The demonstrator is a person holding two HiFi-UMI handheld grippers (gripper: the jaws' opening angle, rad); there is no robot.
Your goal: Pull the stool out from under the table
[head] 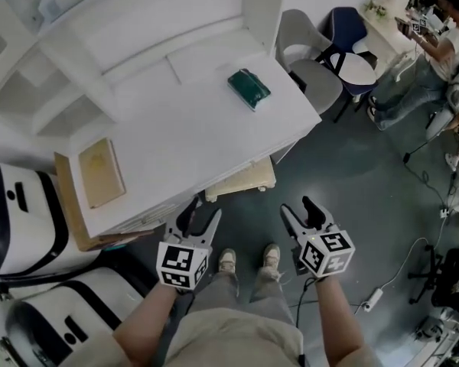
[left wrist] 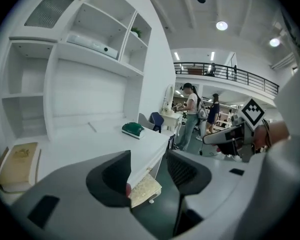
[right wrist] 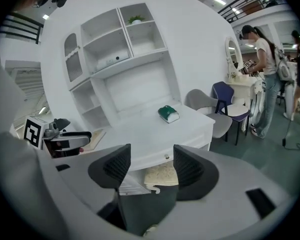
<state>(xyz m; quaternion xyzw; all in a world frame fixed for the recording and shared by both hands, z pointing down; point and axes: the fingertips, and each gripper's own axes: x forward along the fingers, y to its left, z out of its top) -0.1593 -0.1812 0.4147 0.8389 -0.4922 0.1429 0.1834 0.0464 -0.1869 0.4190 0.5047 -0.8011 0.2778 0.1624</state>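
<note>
The stool (head: 243,180) has a cream cushioned seat and white legs; it stands tucked under the front edge of the white table (head: 191,136), with about half its seat showing. Both grippers hang in the air in front of the table, short of the stool. My left gripper (head: 203,214) is open and empty near the table's front edge. My right gripper (head: 298,209) is open and empty over the floor, to the stool's right. The stool (left wrist: 145,189) shows between the left jaws, some way off. Between the right jaws the stool (right wrist: 160,175) also lies ahead, untouched.
A green box (head: 249,89) and a tan book (head: 101,172) lie on the table. A cardboard box (head: 73,220) leans at its left end, beside white machines (head: 23,228). Grey and blue chairs (head: 321,67) stand at the back right. Cables (head: 413,258) cross the dark floor.
</note>
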